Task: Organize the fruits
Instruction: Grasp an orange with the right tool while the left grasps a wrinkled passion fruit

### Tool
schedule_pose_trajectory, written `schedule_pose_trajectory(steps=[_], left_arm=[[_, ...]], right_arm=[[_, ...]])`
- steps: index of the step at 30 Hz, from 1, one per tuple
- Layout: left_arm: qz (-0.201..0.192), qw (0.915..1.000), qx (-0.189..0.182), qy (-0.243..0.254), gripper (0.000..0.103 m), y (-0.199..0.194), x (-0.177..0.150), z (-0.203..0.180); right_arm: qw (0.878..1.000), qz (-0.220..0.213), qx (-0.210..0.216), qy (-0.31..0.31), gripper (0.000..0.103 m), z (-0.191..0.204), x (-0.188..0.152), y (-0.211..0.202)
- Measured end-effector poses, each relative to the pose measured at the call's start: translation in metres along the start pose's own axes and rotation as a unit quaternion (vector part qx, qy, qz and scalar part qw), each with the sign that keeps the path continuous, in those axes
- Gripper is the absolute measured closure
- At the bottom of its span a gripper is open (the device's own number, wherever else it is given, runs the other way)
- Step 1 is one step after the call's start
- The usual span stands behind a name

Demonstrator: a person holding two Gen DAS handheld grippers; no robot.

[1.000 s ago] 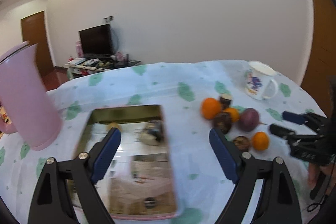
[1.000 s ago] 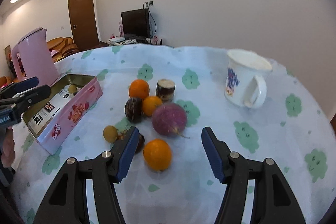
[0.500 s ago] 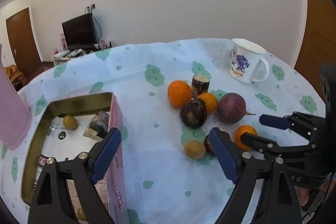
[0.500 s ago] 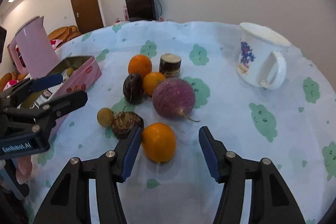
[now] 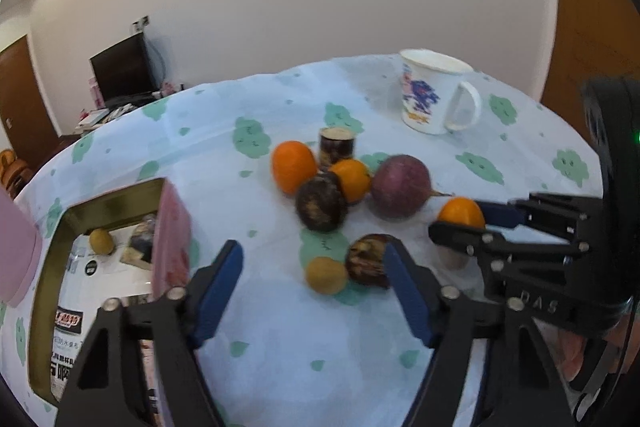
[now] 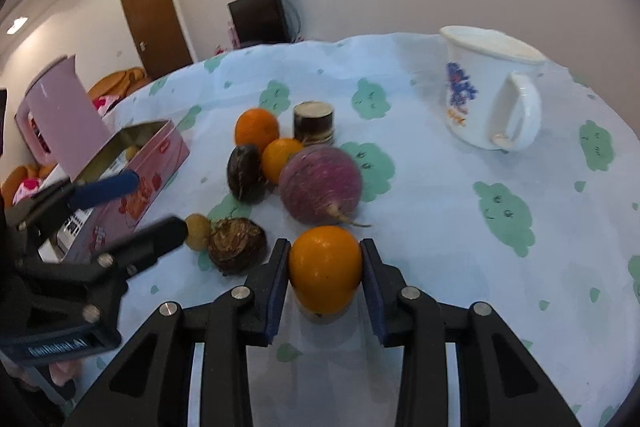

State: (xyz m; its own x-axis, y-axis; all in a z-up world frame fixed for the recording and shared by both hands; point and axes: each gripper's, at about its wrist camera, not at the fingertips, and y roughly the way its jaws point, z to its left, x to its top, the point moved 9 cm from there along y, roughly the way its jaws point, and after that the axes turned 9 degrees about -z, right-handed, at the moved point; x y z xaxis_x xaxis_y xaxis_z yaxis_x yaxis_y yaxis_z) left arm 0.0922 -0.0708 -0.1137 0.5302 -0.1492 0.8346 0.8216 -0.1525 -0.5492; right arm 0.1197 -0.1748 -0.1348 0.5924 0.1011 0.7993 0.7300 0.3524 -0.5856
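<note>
Now orange point(image 6: 325, 269) clamped between right gripper point(image 6: 325, 281) pads, on tablecloth point(image 6: 460, 267).

On the worktop point(image 6: 460, 227) the fruits point(image 6: 296, 167) were clustered centrally; the tin point(image 6: 156, 163) was set to their left, with the jug point(image 6: 64, 119) behind it, and the mug point(image 6: 488, 91) was placed well apart at the far right

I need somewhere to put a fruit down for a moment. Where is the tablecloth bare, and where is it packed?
Bare cloth lies between the mug and the purple radish, and toward the near right edge of the table. It is crowded around the oranges, and between the pink tin and the brown bulb, where the left hand-held gripper reaches in.
</note>
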Motion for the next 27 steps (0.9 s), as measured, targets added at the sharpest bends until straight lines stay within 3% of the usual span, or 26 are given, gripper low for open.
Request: schedule_pose_trajectory(steps=[3,7,11,21,27], left_arm=[[0.007,0.9998,-0.014,0.016,0.044,0.005,-0.001,-0.013],[0.026,0.9985,-0.046,0.017,0.046,0.016,-0.003,-0.030],[0.045,0.9970,-0.061,0.012,0.057,0.030,-0.006,-0.039],[0.053,0.9976,-0.042,0.019,0.057,0.044,-0.007,-0.039],[0.064,0.9965,-0.053,0.007,0.063,0.048,-0.010,-0.037]], right_arm=[[1.000,-0.008,-0.017,0.015,0.067,-0.009,0.002,-0.004],[0.999,-0.016,-0.021,0.044,0.067,-0.020,0.003,-0.007],[0.997,-0.019,-0.019,0.065,0.067,-0.028,0.004,-0.009],[0.998,-0.005,-0.020,0.057,0.066,-0.026,0.001,-0.004],[0.998,-0.007,-0.030,0.051,0.066,-0.025,0.002,-0.002]])
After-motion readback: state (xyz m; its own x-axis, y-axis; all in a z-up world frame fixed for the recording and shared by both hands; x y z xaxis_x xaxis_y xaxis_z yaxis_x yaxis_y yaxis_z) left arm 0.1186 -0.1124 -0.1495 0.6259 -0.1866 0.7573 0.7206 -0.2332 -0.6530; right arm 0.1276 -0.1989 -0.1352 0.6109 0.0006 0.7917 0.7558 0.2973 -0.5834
